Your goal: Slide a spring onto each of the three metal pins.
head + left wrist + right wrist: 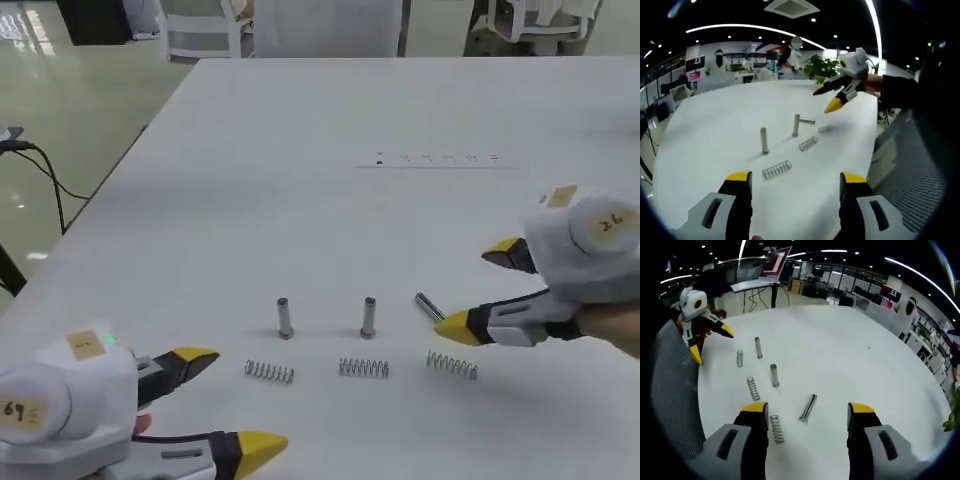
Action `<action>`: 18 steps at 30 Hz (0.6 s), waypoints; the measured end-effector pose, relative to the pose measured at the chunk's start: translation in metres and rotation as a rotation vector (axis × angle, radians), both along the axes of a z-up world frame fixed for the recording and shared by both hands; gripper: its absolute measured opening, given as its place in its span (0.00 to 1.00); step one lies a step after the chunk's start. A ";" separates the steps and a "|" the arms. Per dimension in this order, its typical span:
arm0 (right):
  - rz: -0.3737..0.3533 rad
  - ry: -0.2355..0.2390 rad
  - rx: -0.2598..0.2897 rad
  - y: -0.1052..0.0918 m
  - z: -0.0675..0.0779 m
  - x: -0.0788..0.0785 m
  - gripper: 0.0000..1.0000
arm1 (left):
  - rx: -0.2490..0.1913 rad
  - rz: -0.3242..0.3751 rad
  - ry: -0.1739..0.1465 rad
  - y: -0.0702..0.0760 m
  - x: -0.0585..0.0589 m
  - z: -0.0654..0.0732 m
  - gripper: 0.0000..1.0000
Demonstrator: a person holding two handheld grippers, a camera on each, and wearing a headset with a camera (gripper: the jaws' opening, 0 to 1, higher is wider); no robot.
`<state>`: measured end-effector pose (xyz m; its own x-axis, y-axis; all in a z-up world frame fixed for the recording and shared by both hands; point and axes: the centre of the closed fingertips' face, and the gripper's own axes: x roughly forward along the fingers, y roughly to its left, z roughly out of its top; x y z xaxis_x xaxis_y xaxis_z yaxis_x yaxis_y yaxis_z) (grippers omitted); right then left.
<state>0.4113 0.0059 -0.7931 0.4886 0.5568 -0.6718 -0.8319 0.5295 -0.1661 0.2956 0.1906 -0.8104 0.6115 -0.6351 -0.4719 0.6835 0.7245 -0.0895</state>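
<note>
Your right claw (472,290) stands wide apart and grips nothing. In the right gripper view, the lying pin (808,408) rests flat on the white counter (840,340) just ahead of you. It sits in the gap between your two yellow-tipped jaws and is clear of both. The right spring (776,429) lies on its side just beside that pin, close to one jaw tip.

Farther along the row, the middle pin (368,317) and the left pin (284,318) stand upright and bare. Each has a spring lying flat on the counter on your side of it: the middle spring (363,368) and the left spring (269,372). All three springs lie apart from the pins.

Your left claw (228,400) is also apart and empty, low at the near left of the counter. Its tips point toward the left spring, near it but not touching. In the left gripper view, that spring lies just ahead between the jaws.

Beyond the row, a thin pale strip (440,158) with small marks lies on the counter. A black cable (45,175) runs across the glossy floor at the left.
</note>
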 end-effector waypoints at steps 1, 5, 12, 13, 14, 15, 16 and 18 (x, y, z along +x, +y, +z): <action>-0.003 0.008 -0.001 0.001 -0.002 0.002 0.60 | 0.001 -0.001 0.000 0.000 0.000 0.000 0.67; -0.026 0.042 -0.014 0.004 -0.011 0.008 0.53 | 0.003 -0.001 0.001 0.000 0.000 0.000 0.67; -0.064 0.093 -0.020 0.007 -0.024 0.016 0.42 | 0.004 -0.001 0.004 0.000 -0.001 -0.001 0.66; -0.068 0.098 -0.020 0.008 -0.026 0.017 0.40 | 0.005 -0.002 0.005 0.000 -0.001 -0.001 0.66; -0.072 0.105 -0.018 0.009 -0.028 0.019 0.38 | 0.005 -0.001 0.005 0.000 -0.001 -0.001 0.66; -0.079 0.119 -0.014 0.011 -0.030 0.020 0.37 | 0.006 -0.001 0.006 0.000 -0.001 -0.002 0.66; -0.080 0.125 -0.011 0.013 -0.031 0.020 0.36 | 0.006 -0.001 0.006 0.000 -0.001 -0.002 0.66; -0.086 0.140 -0.003 0.016 -0.035 0.022 0.31 | 0.008 0.000 0.008 0.000 -0.001 -0.002 0.66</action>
<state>0.4338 0.0221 -0.8279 0.4353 0.5147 -0.7386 -0.7989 0.5991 -0.0534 0.2947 0.1911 -0.8125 0.6075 -0.6316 -0.4816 0.6829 0.7251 -0.0895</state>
